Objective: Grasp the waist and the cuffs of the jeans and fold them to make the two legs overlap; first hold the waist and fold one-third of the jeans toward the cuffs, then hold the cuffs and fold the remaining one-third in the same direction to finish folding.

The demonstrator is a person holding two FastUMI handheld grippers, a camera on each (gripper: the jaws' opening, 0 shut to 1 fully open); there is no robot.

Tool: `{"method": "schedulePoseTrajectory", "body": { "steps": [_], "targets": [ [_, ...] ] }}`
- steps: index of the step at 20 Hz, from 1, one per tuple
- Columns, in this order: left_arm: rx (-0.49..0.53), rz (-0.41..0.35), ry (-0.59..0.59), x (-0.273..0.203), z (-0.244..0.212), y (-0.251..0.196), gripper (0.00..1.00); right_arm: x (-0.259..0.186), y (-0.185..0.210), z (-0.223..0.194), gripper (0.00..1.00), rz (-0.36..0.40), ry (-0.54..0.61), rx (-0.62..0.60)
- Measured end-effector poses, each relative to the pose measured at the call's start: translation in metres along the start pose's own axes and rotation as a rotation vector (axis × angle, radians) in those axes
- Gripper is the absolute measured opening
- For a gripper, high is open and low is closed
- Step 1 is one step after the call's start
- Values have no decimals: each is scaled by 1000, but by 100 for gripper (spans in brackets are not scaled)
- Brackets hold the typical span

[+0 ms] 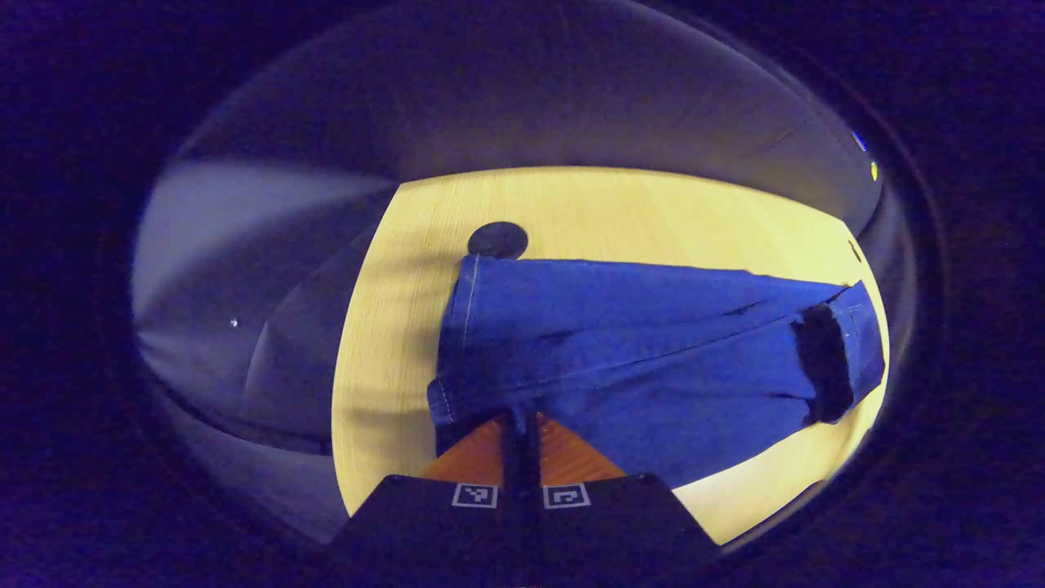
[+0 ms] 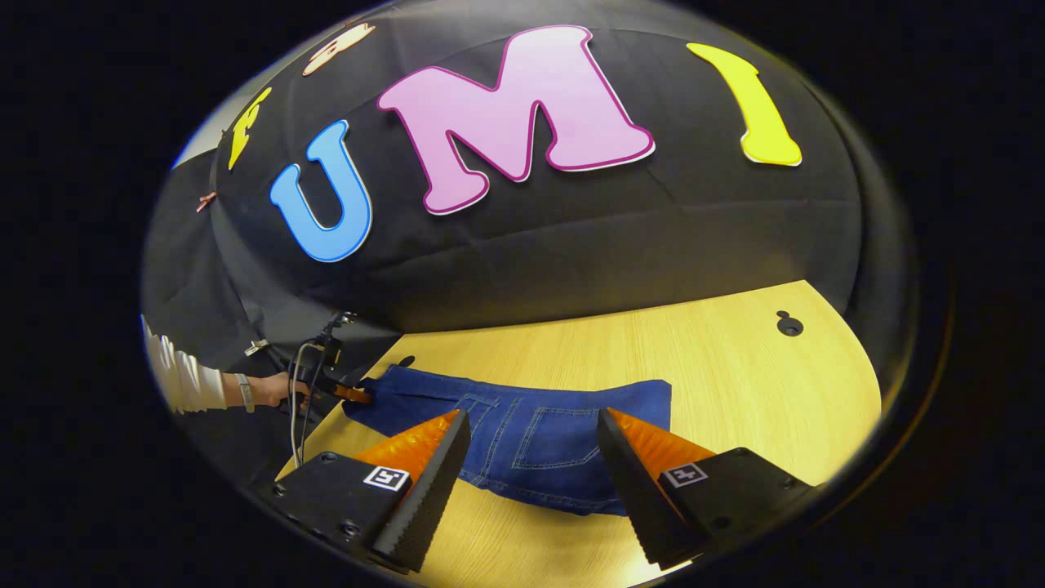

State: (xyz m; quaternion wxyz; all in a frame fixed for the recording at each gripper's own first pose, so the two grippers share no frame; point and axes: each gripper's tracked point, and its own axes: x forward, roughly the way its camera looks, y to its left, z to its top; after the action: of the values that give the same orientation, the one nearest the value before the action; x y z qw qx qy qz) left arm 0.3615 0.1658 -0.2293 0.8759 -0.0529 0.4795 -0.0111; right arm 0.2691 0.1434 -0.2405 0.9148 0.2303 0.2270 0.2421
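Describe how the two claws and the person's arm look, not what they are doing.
Each claw has a black body bearing two small square black-and-white markers, with two wedge-shaped fingers: the left claw in the left gripper view, the right claw in the right gripper view. The right claw's fingers have ridged, toothed inner faces. A cable hangs beside the far claw. The person's sleeve is white, with a wristband at the wrist.

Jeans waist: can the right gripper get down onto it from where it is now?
Probably yes. The right gripper is open just above the waist end of the jeans, with nothing between its fingers and the denim. The left gripper, farther off, is already shut on the far end.
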Motion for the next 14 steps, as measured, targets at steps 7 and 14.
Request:
{"method": "schedulePoseTrajectory", "body": {
  "steps": [7, 14],
  "targets": [
    [59, -109, -184, -104, 73, -44, 5, -20, -6, 17, 96, 1, -56, 16],
    [-35, 18, -43, -54, 35, -20, 6, -39, -12, 9, 96, 3, -50, -14]
  ]
}}
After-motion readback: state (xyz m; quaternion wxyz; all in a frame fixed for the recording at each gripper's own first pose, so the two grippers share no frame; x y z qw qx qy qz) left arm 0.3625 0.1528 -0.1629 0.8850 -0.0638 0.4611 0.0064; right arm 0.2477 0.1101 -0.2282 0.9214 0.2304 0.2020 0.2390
